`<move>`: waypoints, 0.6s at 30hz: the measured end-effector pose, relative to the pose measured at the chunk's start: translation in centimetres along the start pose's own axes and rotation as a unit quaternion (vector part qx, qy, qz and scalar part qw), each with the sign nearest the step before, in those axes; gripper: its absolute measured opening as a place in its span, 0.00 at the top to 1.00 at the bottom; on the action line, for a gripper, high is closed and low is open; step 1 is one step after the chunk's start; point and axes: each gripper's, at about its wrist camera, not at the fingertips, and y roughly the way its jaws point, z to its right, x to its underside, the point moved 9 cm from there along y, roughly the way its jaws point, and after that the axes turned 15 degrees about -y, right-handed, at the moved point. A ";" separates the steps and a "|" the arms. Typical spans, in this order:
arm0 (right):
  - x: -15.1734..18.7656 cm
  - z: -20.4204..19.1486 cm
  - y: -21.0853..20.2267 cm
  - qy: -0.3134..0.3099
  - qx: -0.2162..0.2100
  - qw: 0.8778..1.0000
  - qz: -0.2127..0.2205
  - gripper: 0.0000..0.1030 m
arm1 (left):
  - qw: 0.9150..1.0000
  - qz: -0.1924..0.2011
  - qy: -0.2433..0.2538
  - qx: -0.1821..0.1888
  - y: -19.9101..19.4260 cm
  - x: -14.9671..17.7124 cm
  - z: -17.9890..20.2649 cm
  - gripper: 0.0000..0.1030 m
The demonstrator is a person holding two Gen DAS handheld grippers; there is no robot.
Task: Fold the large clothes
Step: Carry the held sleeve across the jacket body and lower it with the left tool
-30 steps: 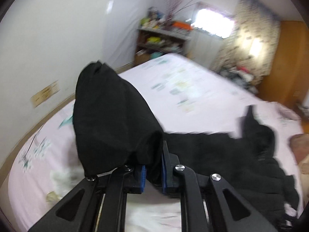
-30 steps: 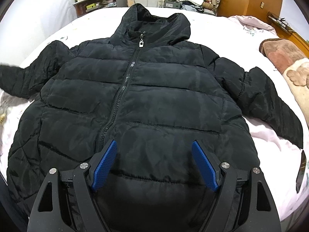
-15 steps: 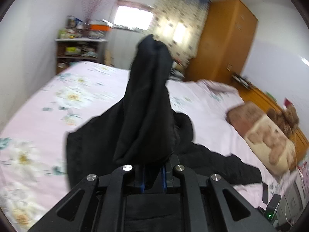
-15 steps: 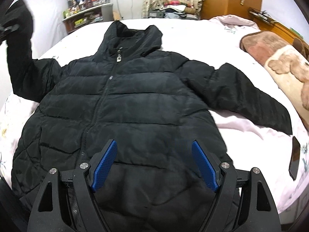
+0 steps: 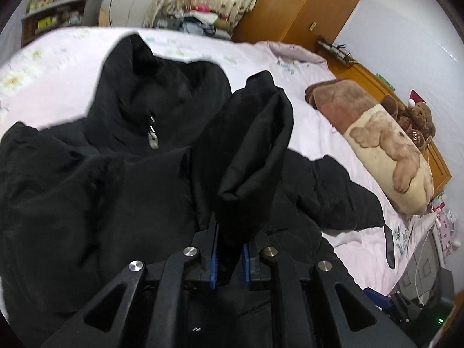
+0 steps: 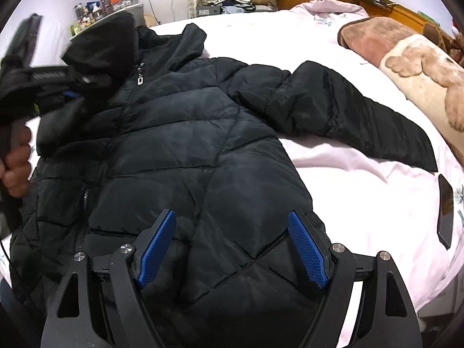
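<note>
While right tool (image 6: 232, 249) gapes empty, left tool (image 5: 229, 256) pinches sleeve (image 5: 249, 150).

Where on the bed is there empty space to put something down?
Bare pink bedsheet lies between the black puffer jacket body, its outstretched sleeve and a flat black phone; more sheet lies beyond the collar. The brown bear blanket crowds the far right edge.

Bare sheet (image 6: 348, 179) open between jacket (image 6: 188, 145) body and outstretched sleeve (image 6: 362, 121). Phone (image 6: 445, 211) lies on sheet near edge. Pillow (image 6: 420, 66) blocks far right side. Raised sleeve end (image 5: 249, 150) hangs over jacket chest.
</note>
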 end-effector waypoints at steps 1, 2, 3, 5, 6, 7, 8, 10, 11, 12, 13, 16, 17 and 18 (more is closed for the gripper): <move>0.0 0.1 0.1 0.001 -0.001 1.000 0.000 0.23 | 1.000 -0.014 -0.007 0.011 0.7 0.4 0.1 0.80; -0.1 0.2 0.2 0.001 -0.001 1.000 -0.001 0.23 | 0.999 -0.027 -0.015 0.022 1.1 0.7 0.3 0.77; -0.1 0.2 0.2 0.002 0.000 1.000 -0.001 0.23 | 0.999 -0.037 -0.022 0.027 1.3 0.8 0.6 0.66; -0.5 0.2 0.2 0.002 -0.001 1.000 0.001 0.23 | 0.998 -0.037 -0.027 0.045 0.6 0.8 1.4 0.48; -0.8 0.2 0.2 0.003 -0.003 1.000 0.004 0.23 | 0.998 -0.032 -0.024 0.056 -0.1 0.7 1.6 0.37; -1.2 0.1 0.2 0.005 -0.004 1.000 0.008 0.23 | 0.997 -0.025 -0.021 0.067 -1.0 0.5 1.8 0.31; -1.8 -0.1 0.1 0.005 -0.006 1.000 0.013 0.23 | 0.997 -0.016 -0.016 0.078 -2.2 0.1 2.1 0.30; -3.0 -0.5 0.1 0.003 -0.011 1.000 0.025 0.23 | 0.996 0.003 -0.004 0.087 -4.4 -0.9 2.0 0.29; -3.8 -0.9 0.2 0.001 -0.014 0.999 0.032 0.23 | 0.996 0.020 0.006 0.085 -5.8 -1.6 1.5 0.29; -4.6 -1.3 0.2 -0.003 -0.017 0.999 0.038 0.23 | 0.996 0.037 0.012 0.076 -6.8 -2.2 0.3 0.29; -5.4 -1.7 0.4 -0.007 -0.019 0.999 0.042 0.23 | 0.997 0.059 0.018 0.055 -8.0 -3.2 -1.2 0.29; -8.1 -3.1 1.4 -0.023 -0.031 0.998 0.057 0.29 | 0.993 0.109 0.010 -0.042 -10.1 -6.2 -7.8 0.31; -9.0 -3.4 2.0 -0.028 -0.032 0.997 0.059 0.38 | 0.991 0.112 0.000 -0.069 -10.2 -6.7 -9.9 0.31; -10.2 -3.9 2.9 -0.033 -0.037 0.997 0.061 0.45 | 0.989 0.113 -0.013 -0.096 -10.4 -7.3 -12.4 0.32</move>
